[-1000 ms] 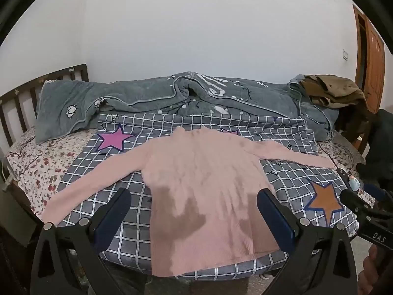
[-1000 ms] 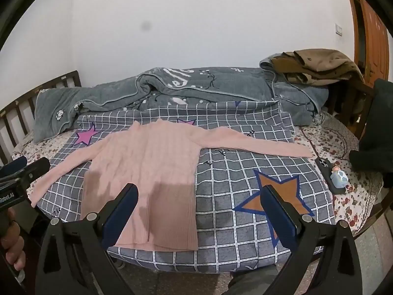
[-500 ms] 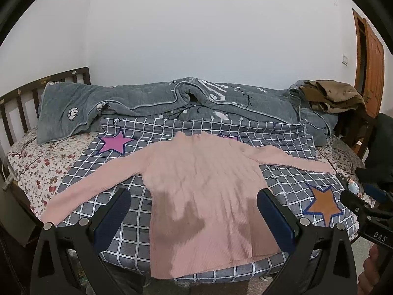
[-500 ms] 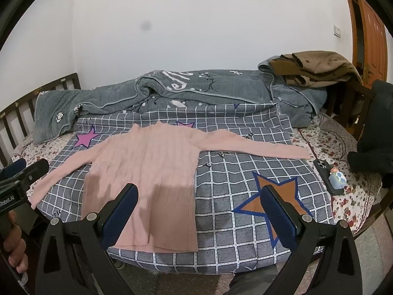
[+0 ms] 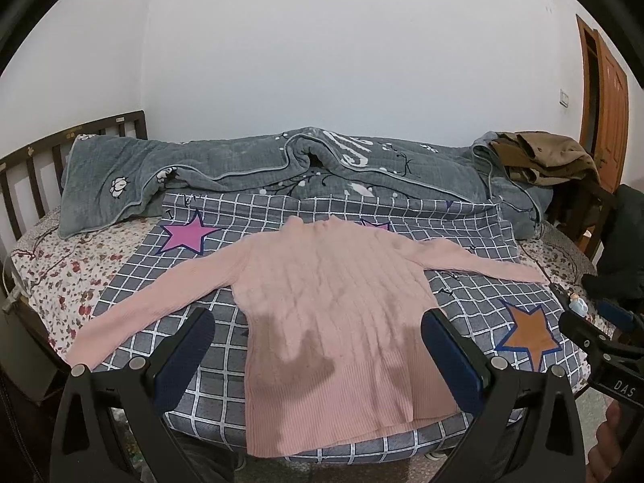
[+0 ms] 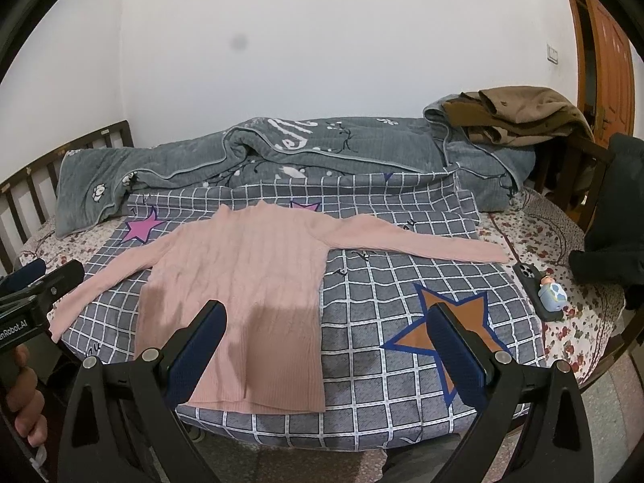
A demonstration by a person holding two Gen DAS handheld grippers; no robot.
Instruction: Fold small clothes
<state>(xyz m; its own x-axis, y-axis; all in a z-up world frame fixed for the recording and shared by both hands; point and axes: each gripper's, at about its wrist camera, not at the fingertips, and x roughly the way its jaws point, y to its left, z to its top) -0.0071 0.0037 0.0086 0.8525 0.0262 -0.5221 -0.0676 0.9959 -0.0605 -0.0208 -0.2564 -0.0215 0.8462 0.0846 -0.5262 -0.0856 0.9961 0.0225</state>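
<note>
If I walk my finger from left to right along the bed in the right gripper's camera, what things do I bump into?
Wooden headboard → pink star → pink sweater → orange star → phone with a little blue figure on it → dark clothes at the right edge.

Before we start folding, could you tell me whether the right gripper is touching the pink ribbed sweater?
Apart. The right wrist view shows the right gripper open and empty above the bed's near edge, the pink ribbed sweater lying flat, undisturbed.
</note>
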